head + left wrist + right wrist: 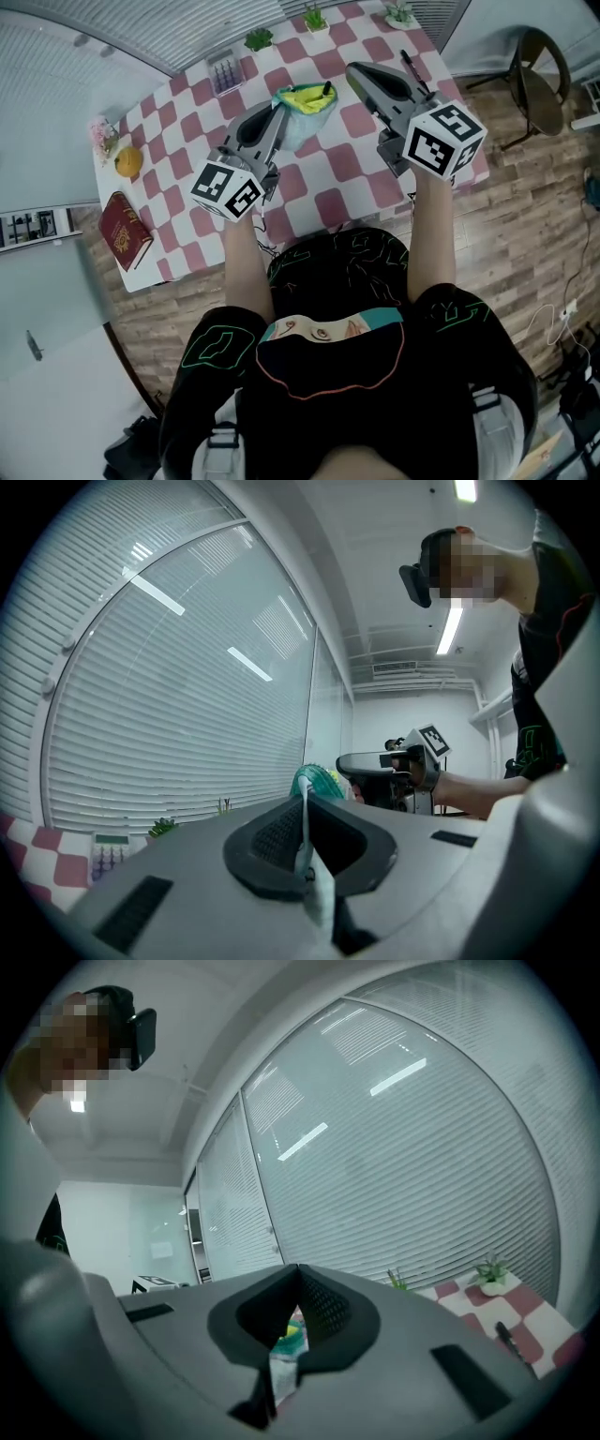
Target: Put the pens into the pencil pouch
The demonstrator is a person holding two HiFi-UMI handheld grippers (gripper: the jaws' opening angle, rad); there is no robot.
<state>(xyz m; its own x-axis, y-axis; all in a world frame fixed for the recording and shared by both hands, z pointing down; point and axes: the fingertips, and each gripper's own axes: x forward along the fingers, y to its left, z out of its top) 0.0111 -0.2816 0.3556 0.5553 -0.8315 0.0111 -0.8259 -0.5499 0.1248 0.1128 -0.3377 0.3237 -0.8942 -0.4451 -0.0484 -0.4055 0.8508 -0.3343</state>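
The teal and yellow pencil pouch [302, 103] is held up over the checkered table [323, 192], and a black pen [326, 90] sticks out of its open top. My left gripper [279, 112] is shut on the pouch's left edge; in the left gripper view the fabric [319, 782] is pinched between the jaws of this gripper [305, 797]. My right gripper [352, 71] hangs just right of the pouch, shut, with nothing held. Through its jaws [298, 1269] a bit of the pouch [289, 1340] shows. Another black pen [413, 72] [504, 1338] lies on the table at the right.
On the table's left stand a red book [124, 231], an orange fruit [128, 161] and pink flowers [101, 136]. Small potted plants [258, 38] and a purple calculator [225, 71] line the far edge by the blinds. A chair [539, 80] stands to the right.
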